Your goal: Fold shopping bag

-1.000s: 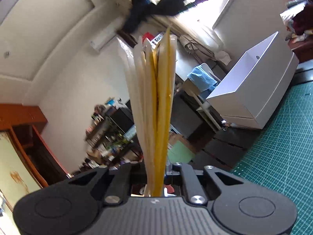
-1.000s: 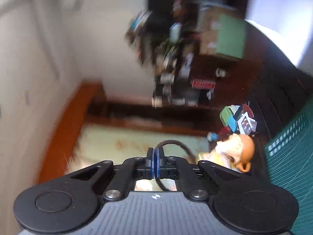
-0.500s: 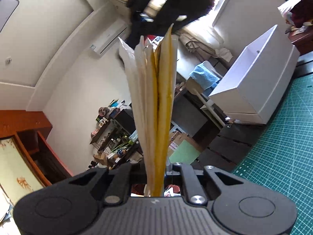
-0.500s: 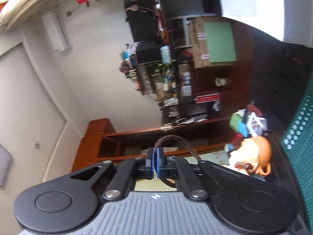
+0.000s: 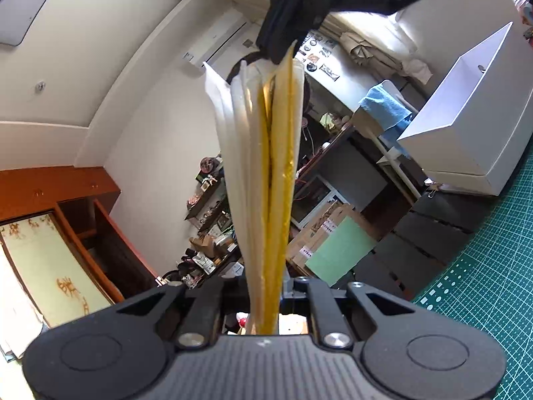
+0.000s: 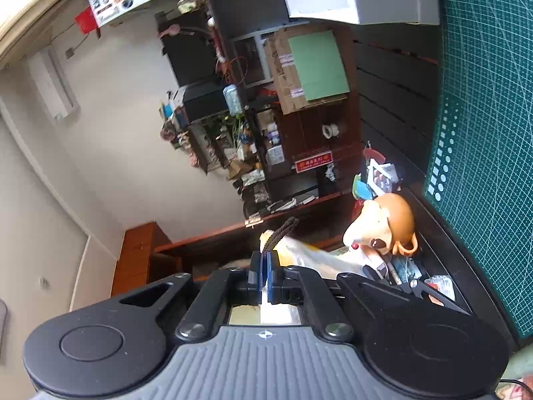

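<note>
- A cluttered room is seen in both wrist views, strongly tilted: pale walls, a wall air conditioner (image 5: 216, 41), dark shelving crowded with small items, cardboard boxes (image 6: 308, 73) with a green panel, and a green cutting mat (image 5: 493, 286) low on the right of the left gripper.
- A white open box (image 5: 466, 126) is seen ahead and to the right of the left gripper, beyond the mat's edge.
- Compared with a second ago, the right gripper (image 5: 286, 23) is now seen larger and sharper at the top of the left wrist view, right at the far end of the bag, where earlier it was a blurred dark shape farther off.
- In the right wrist view the room has rolled and sharpened since a second ago; the mat now fills the right edge, and a monkey figurine (image 6: 383, 226) is seen closer, just right of the fingers.
- The shopping bag (image 5: 266, 173) is seen edge-on as a narrow stack of folded layers, white on the left and yellow on the right, fanning slightly away from the left gripper (image 5: 266, 300).
- The bag's near end is clamped between the almost closed jaws of the left gripper; the bag is held off the mat.
- In the right wrist view, a dark braided handle cord (image 6: 279, 235) is pinched between the fully closed blue pads (image 6: 255, 275) of the right gripper, with pale bag material just beyond them.
- Both grippers are pointed roughly level.
</note>
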The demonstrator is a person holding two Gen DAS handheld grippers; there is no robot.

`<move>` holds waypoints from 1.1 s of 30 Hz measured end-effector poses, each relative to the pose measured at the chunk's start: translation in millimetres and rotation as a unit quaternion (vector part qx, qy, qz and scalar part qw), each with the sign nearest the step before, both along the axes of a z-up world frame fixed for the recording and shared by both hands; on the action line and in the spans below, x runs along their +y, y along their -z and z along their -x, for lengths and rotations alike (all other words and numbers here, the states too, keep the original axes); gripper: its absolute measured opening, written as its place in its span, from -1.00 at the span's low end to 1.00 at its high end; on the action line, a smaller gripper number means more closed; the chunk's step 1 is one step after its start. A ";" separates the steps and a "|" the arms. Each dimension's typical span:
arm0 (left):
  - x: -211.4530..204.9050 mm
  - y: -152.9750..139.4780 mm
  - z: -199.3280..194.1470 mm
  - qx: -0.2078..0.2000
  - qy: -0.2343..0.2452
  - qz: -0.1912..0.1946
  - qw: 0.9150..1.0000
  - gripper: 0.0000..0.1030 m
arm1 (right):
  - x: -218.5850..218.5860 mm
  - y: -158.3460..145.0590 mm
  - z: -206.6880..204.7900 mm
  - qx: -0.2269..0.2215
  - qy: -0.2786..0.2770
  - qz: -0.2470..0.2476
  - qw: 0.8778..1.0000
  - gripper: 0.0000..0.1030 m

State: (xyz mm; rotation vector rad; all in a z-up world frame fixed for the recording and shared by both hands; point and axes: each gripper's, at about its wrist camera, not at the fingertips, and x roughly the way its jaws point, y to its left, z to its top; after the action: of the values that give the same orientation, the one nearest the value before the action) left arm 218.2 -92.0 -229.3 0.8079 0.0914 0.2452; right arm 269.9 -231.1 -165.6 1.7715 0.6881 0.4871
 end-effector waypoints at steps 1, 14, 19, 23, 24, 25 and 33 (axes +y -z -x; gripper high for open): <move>1.0 -0.8 -0.3 0.001 -0.003 0.003 1.000 -0.79 | -1.7 -2.0 1.6 0.001 -0.007 0.006 1.000 -0.95; 23.6 -15.1 7.8 -0.032 -0.003 0.052 0.998 -0.79 | -7.1 -36.7 20.9 -0.081 -0.057 0.156 0.983 -0.92; 34.6 -23.2 19.4 -0.019 0.050 0.080 0.995 -0.79 | -18.3 -89.9 33.0 -0.212 -0.076 0.394 0.891 -0.24; 41.8 -32.0 26.7 0.013 0.103 0.119 0.987 -0.78 | -4.3 -119.2 41.5 -0.337 -0.094 0.623 0.699 0.23; 44.6 -35.1 28.2 0.033 0.124 0.138 0.982 -0.78 | -1.8 -120.8 40.8 -0.366 -0.109 0.647 0.661 0.22; 45.5 -36.0 28.8 0.040 0.132 0.143 0.980 -0.78 | 0.6 -121.8 40.1 -0.390 -0.121 0.666 0.625 0.22; 48.5 -38.7 41.7 0.078 0.190 0.157 0.966 -0.78 | -11.7 -139.5 2.7 -0.471 -0.237 0.597 0.604 -0.09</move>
State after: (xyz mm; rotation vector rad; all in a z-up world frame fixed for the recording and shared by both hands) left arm 176.5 -43.5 -190.6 0.5128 0.1185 -0.1933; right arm 267.2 -242.8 -26.1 -0.0951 0.4499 0.9115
